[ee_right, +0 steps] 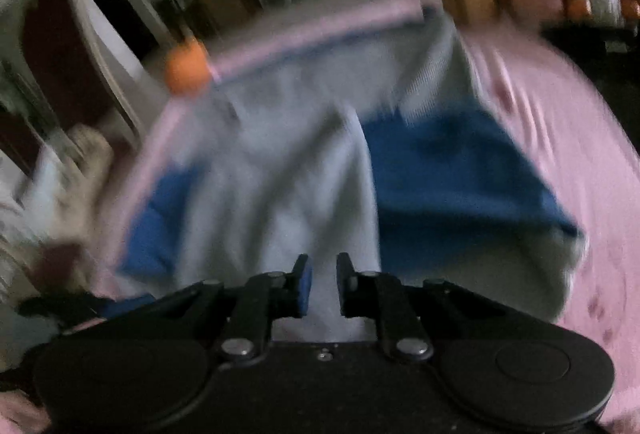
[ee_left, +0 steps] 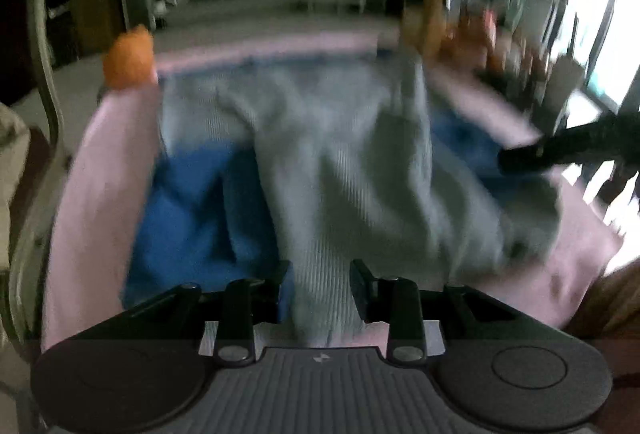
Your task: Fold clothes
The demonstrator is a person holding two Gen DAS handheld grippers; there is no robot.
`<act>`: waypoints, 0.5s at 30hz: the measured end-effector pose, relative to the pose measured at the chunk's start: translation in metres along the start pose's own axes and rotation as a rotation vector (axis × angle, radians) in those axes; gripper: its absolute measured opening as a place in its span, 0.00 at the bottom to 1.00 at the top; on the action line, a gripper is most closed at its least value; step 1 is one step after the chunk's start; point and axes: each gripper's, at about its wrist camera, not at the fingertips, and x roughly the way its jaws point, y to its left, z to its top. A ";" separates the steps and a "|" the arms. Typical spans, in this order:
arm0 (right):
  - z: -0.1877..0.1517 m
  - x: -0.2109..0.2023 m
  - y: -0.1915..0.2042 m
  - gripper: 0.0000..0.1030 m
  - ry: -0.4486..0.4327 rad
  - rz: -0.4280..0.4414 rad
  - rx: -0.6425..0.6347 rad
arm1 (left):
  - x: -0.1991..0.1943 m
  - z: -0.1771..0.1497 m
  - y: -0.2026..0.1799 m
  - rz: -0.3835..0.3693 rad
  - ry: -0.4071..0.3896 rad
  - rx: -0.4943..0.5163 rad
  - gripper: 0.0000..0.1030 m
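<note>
cloth (ee_left: 328,161), grey ribbed knit, lies rumpled over a blue cloth (ee_left: 180,209) on the pink counter (ee_left: 80,201). it looks soft, light and limp. each gripper, left (ee_left: 320,290) and right (ee_right: 322,284), has jaws clenched on a near-edge fold; corners would give better control.

A pink-covered table (ee_left: 88,193) fills mid-frame, bearing a blue cloth (ee_left: 180,209) under a rumpled grey garment (ee_left: 340,161).

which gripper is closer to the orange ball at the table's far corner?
Probably left, not by much. The orange ball sits far ahead-left of the left gripper; from the right gripper it looks smaller, also far ahead-left. Both views are blurred.
</note>
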 end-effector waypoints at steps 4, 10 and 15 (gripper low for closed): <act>0.034 -0.008 0.009 0.24 -0.067 0.094 0.027 | 0.005 0.040 0.004 -0.001 -0.059 -0.006 0.36; 0.090 0.067 -0.008 0.13 0.002 0.181 0.182 | 0.094 0.089 0.010 0.025 -0.038 0.021 0.30; 0.088 0.111 -0.045 0.10 0.048 0.227 0.366 | 0.158 0.093 0.029 0.064 0.008 -0.029 0.23</act>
